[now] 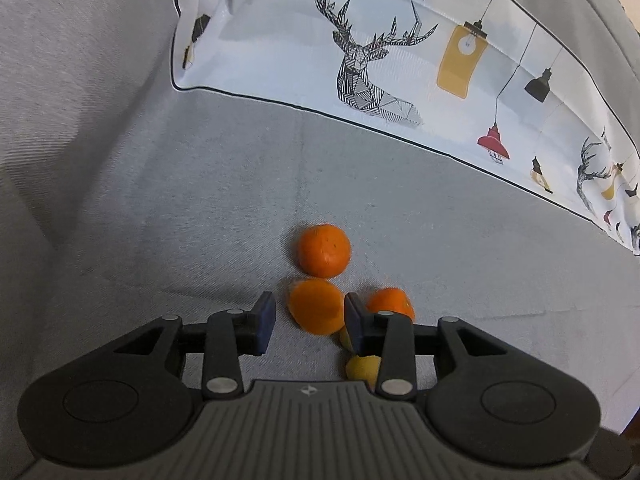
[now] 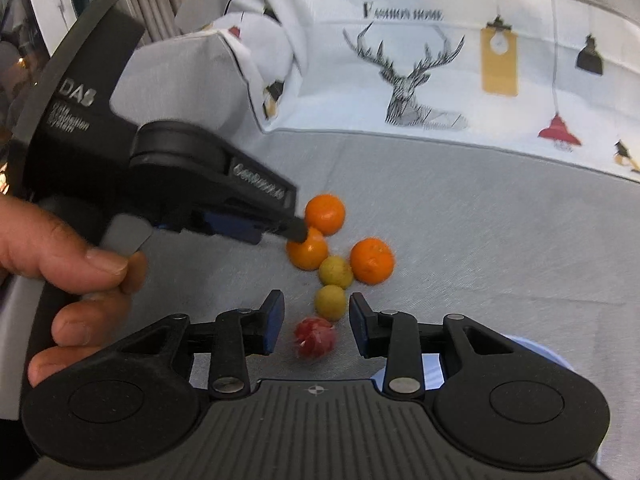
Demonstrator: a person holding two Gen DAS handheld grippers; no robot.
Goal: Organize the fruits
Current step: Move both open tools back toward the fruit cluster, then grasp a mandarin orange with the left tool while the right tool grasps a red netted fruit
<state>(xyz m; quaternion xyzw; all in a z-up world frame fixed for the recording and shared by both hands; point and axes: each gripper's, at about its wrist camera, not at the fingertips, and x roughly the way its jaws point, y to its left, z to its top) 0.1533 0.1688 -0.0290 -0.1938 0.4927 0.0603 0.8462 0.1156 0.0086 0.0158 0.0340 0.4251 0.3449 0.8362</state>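
Three oranges lie on the grey sofa seat: a far orange (image 1: pixel 324 251) (image 2: pixel 325 214), a middle orange (image 1: pixel 316 306) (image 2: pixel 307 254) and a right orange (image 1: pixel 390 302) (image 2: pixel 372 266). My left gripper (image 1: pixel 309 308) (image 2: pixel 294 234) is open over the middle orange, which sits between its blue pads without being pressed. Two yellow-green fruits (image 2: pixel 336 271) (image 2: pixel 330 302) and a red fruit (image 2: pixel 315 338) lie nearer. My right gripper (image 2: pixel 316 312) is open, with the nearer yellow-green fruit and the red fruit in the gap below its fingers. Part of one yellow fruit (image 1: pixel 362 366) shows behind the left gripper's right finger.
A white cushion (image 1: pixel 360 60) (image 2: pixel 440 72) printed with a deer and lamps leans against the sofa back behind the fruit. A person's hand (image 2: pixel 60 272) holds the left gripper's handle. A pale blue rim (image 2: pixel 540 356) shows behind the right gripper at lower right.
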